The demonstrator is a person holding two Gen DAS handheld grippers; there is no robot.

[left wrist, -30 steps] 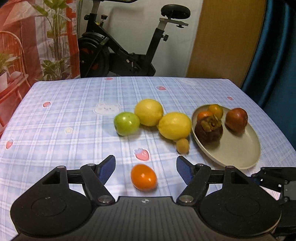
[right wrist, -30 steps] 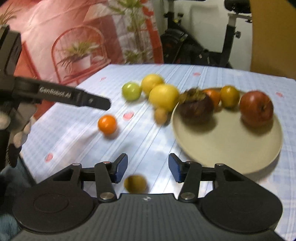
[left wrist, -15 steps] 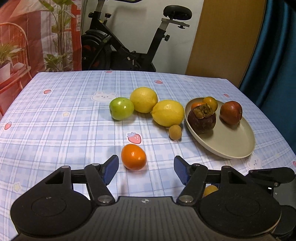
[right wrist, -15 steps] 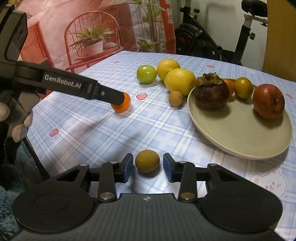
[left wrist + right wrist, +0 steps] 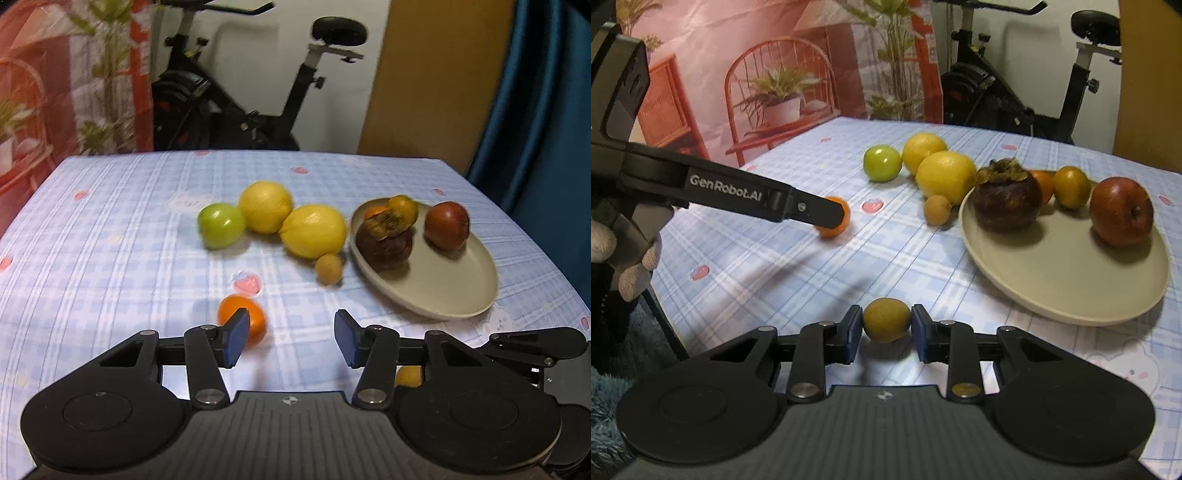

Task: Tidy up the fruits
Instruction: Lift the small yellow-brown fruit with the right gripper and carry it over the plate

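While the right gripper (image 5: 886, 334) has its jaws clamped on a small yellow-green fruit (image 5: 886, 319) just above the checked desk (image 5: 886, 258), the left gripper (image 5: 290, 338) is closing its half-open jaws, with nothing between them. Its left pad sits in front of the orange fruit (image 5: 255, 317). Beyond lie a green apple (image 5: 221, 225), two lemons (image 5: 313, 230) and a beige plate (image 5: 443, 295) holding four fruits.
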